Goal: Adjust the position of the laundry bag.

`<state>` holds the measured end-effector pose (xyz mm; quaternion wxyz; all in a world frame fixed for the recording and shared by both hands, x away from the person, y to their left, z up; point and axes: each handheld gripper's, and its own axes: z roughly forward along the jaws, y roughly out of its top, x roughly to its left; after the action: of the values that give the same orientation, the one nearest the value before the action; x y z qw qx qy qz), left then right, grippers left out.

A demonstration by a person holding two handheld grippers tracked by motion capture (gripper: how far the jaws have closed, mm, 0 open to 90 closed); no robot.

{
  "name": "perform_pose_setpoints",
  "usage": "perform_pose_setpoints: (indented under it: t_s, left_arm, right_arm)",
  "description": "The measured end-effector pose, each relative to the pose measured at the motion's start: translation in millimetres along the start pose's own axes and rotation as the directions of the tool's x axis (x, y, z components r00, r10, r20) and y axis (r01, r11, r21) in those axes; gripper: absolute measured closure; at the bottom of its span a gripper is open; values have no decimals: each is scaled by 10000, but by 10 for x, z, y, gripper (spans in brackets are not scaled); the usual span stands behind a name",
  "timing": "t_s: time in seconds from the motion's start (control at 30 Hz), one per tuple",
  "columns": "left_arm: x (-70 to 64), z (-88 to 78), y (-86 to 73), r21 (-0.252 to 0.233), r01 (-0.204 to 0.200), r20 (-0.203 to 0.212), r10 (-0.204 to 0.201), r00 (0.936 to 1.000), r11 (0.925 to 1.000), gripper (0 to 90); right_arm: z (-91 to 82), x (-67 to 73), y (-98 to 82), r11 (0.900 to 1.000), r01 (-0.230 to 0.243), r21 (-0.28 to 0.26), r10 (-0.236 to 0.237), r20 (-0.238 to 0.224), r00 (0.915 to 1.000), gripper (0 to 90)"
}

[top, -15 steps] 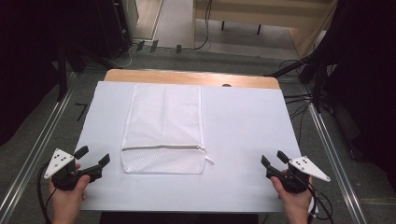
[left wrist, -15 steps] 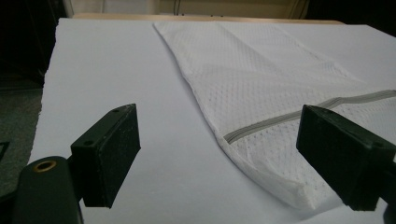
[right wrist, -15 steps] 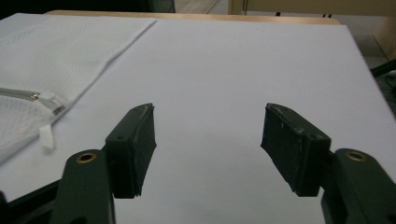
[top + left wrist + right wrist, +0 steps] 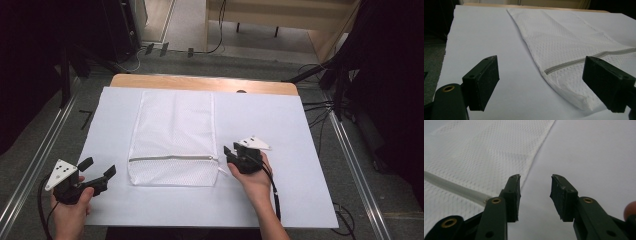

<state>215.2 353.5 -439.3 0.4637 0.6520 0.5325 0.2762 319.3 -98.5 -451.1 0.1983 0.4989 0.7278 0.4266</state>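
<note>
Black left gripper (image 4: pixel 95 175), near table (image 4: pixel 310 200) corner, fingers spread, holding nothing. Right gripper (image 4: pixel 231 154), fingers parted and empty, beside the zip's pull end. White mesh bag (image 4: pixel 172 135) lies flat at the table's middle, grey zipper (image 4: pixel 172 158) apparently closed. No grasp made; any handling remains.

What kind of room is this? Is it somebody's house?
Probably not a house: it looks like a lab or recording studio. A white-covered table holds one mesh laundry bag, with dark curtains and floor cables around.
</note>
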Motion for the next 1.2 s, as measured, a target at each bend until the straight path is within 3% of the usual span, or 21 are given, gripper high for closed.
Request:
perform_pose_setpoints:
  t_s: [0.13,0.2,0.3,0.4,0.53,0.63,0.7,0.87,1.07,1.2]
  left_arm:
    - [6,14,-2,97,9,82,-10,10000,10000,137]
    - [0,18,-2,99,17,156,-18,9999,9999,137]
    - [-8,22,0,99,5,293,-7,9996,10000,137]
    - [-23,31,1,126,-44,273,41,9996,9999,137]
    - [-35,45,-1,137,-25,259,21,9997,9999,137]
    - [-26,46,-1,142,77,244,-80,9997,9999,137]
    - [-12,46,-2,136,162,264,-165,9995,9998,137]
    - [-2,32,-7,116,212,230,-214,9995,9997,137]
    - [-31,36,-12,130,167,320,-171,9993,9998,137]
    - [-73,34,-14,184,38,366,-45,9993,9998,137]
  right_arm:
    - [270,58,50,9982,-424,430,424,16,9991,626]
    - [391,50,45,9932,-853,794,873,-222,9959,626]
    - [491,70,27,9885,-1054,1081,1126,-629,9916,642]
    - [558,128,9,9863,-984,1321,1087,-733,9914,666]
    - [574,233,-12,9928,-421,1123,426,-27,9991,755]
    - [565,324,-44,9931,566,1030,-579,91,9983,887]
    - [549,342,-44,9901,817,1142,-813,-85,9967,900]
    - [463,258,-60,9905,529,1272,-491,-327,9983,900]
    - [181,84,-197,9922,544,1121,-515,-285,9983,900]
    - [-58,-155,-362,9948,375,947,-336,-417,9986,900]
